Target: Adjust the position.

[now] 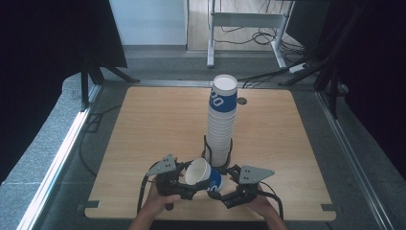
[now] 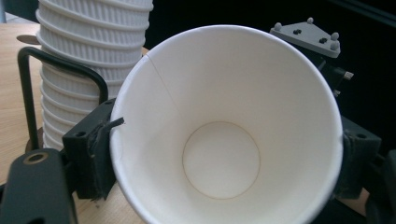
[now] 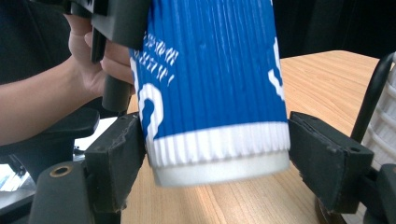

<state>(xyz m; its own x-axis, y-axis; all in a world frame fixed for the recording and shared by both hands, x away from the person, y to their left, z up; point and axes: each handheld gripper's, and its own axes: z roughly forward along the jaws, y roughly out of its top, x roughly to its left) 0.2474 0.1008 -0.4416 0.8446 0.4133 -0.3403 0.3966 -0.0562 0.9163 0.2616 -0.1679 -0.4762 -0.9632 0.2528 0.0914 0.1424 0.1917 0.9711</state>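
My high view looks down and forward over the whole table [image 1: 143,143]. Both gripper views sit very close, facing each other across one paper cup [image 2: 229,135], with the cup stack [image 2: 88,56] beside.

The ribbed blue paper cup [image 3: 212,84] has a smooth matt white inside; the table [image 1: 158,124] is pale, matt wood.

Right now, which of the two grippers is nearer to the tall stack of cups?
Right, though only slightly. The right gripper sits just in front of the foot of the tall stack, at the loose cup's base. The left gripper holds that cup's rim, farther left.
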